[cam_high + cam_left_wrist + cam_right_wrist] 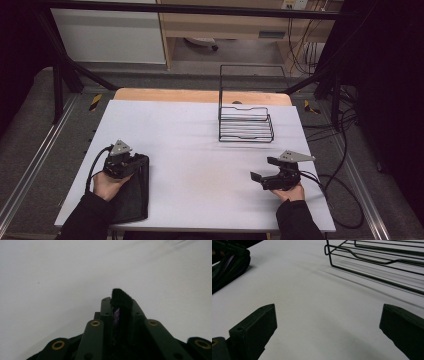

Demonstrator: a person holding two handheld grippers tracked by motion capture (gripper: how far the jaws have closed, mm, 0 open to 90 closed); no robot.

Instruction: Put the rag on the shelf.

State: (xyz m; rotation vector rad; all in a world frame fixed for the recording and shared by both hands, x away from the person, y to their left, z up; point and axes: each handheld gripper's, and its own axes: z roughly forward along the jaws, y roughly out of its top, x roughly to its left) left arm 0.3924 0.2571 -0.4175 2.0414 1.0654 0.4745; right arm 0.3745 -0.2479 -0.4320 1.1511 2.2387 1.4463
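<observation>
Left gripper (119, 308) fingers are clamped on the top edge of a black pouch (131, 192) at the desk's (200, 150) near-left corner. Right gripper (327, 327) fingers are spread wide, nothing held. Wire rack (245, 124) sits far right. Risk: thin edge grip, fabric could be pulled free when lifted.

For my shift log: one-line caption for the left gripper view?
Left gripper shut on the edge of a black fabric pouch above the white table.

Black fabric case (134, 192), black wire rack (245, 125), white table (200, 150), black jaws, purple lining
</observation>
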